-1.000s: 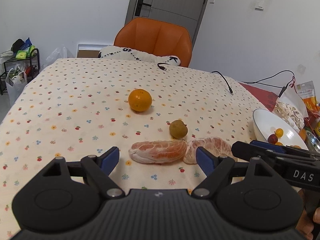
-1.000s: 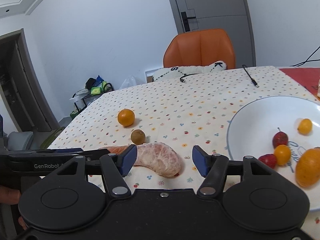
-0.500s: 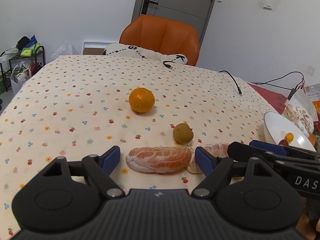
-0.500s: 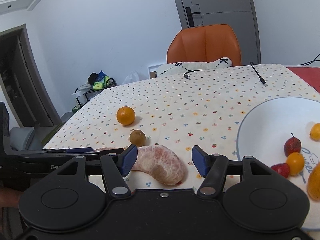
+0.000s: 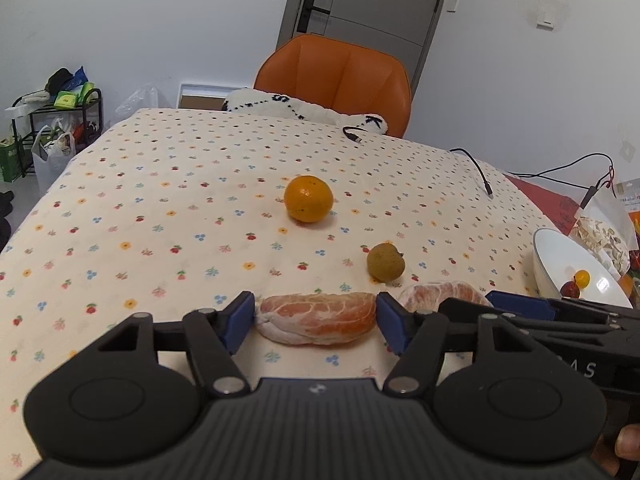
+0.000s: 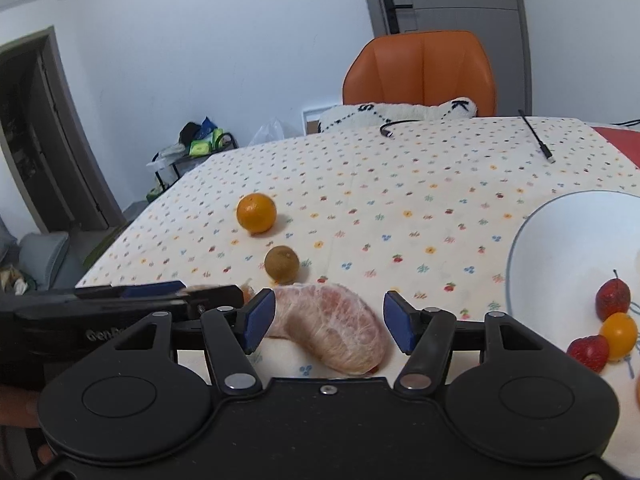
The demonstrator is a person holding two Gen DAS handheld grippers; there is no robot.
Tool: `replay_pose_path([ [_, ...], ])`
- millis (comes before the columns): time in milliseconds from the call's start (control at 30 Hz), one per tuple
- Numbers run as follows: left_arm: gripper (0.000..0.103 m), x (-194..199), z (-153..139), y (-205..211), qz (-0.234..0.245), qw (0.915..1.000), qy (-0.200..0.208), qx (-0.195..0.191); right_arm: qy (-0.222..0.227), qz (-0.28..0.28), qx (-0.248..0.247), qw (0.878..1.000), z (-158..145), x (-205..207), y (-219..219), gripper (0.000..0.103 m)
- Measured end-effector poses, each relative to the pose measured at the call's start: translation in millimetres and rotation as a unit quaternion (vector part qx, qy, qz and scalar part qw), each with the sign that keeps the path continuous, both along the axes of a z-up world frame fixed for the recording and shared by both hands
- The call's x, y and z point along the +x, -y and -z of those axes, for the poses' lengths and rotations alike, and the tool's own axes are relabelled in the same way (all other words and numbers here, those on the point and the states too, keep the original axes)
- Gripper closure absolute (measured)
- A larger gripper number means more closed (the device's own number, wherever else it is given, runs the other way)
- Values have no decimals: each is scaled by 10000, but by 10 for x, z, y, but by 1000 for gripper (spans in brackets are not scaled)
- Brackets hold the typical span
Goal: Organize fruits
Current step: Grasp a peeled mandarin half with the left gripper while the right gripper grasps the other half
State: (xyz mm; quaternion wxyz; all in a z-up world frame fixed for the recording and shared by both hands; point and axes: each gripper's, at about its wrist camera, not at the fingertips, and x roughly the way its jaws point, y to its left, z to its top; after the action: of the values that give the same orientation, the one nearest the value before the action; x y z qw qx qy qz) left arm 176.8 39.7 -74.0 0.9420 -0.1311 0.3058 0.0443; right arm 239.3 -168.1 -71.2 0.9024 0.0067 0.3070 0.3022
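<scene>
Two peeled segments on worktop [image 5: 160,200]: left tongs [image 5: 316,322] closing around left segment [image 5: 316,322], pads at its ends; right tongs [image 6: 327,322] half-open, straddling right segment [image 6: 336,326], no grip.

Walls: plain white, bare apart from a small white switch plate [image 5: 546,23]
Door: grey door [image 5: 372,0] with a dark lever handle, closed, behind the chair
Second doorway: dark-framed doorway [image 6: 44,136] on the left wall
Chair: orange chair [image 5: 340,76] at the table's far edge, a white cushion with black stitching [image 5: 304,110] on it
Table: covered by a cream floral tablecloth [image 5: 160,200]
Shelf: black wire rack [image 5: 52,120] in the corner, cluttered with bags
Light: even, soft
</scene>
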Motion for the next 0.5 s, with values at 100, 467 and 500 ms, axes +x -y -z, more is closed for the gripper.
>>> replay_pose_path([
  [100,38,-69,-7,-39,-33,10000,-2,-17,6,2,-52,10000,-7,-45,-17,44],
  [467,38,-240,-6,-80,-20,10000,-7,86,-66,-157,-105,9998,9,-280,-24,44],
  [500,38,-239,-4,-75,-9,9999,-8,112,-62,-169,-119,9998,14,-300,-35,44],
])
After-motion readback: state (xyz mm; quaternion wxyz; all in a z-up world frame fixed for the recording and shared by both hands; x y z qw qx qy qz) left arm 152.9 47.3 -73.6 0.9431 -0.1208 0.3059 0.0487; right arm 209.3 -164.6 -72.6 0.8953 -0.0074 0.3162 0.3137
